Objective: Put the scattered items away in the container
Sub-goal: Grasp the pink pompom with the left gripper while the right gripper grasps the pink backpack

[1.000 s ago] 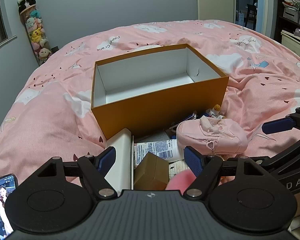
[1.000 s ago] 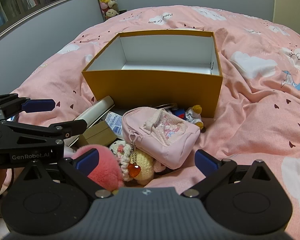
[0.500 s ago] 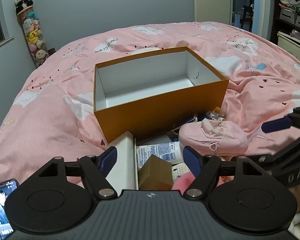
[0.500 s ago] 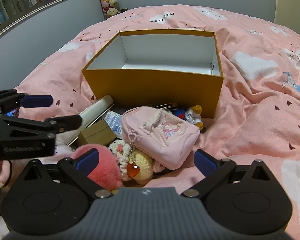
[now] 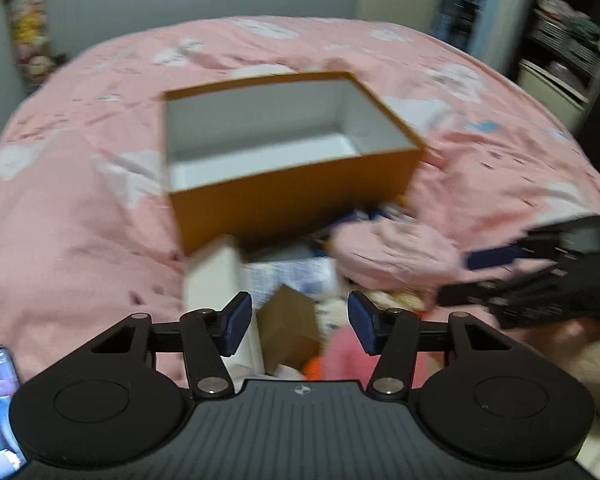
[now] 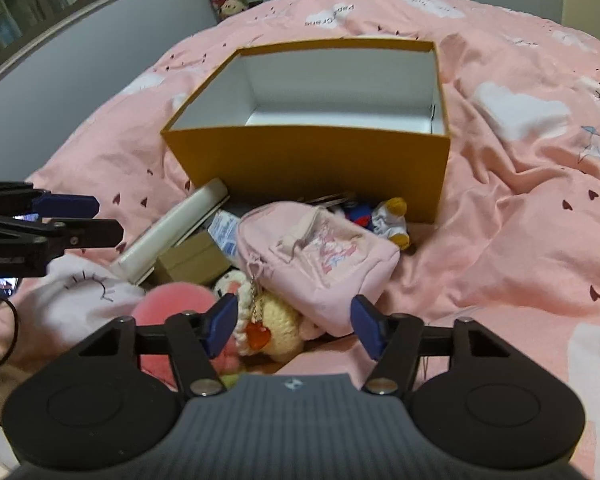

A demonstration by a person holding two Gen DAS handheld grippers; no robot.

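Cardboard box (image 6: 312, 168), orange outside and white inside, sits open on the pink bedspread (image 6: 520, 240) with nothing in it. The scattered items lie heaped against its near wall: a soft pink mini backpack (image 6: 320, 252) with a red heart charm (image 6: 258, 335), a crocheted cream doll (image 6: 276, 316), a fuzzy pink ball (image 6: 172, 304), a small brown carton (image 6: 192, 260), a flat white case (image 6: 172, 232) and a little duck figure (image 6: 392, 216). Since a second ago both grippers' jaws have been closing. The left gripper (image 5: 300, 322) is about half open above the carton, gripping nothing; its view has blurred and swung. The right gripper (image 6: 292, 326) is likewise half open, its pads straddling doll and backpack corner without pressing.
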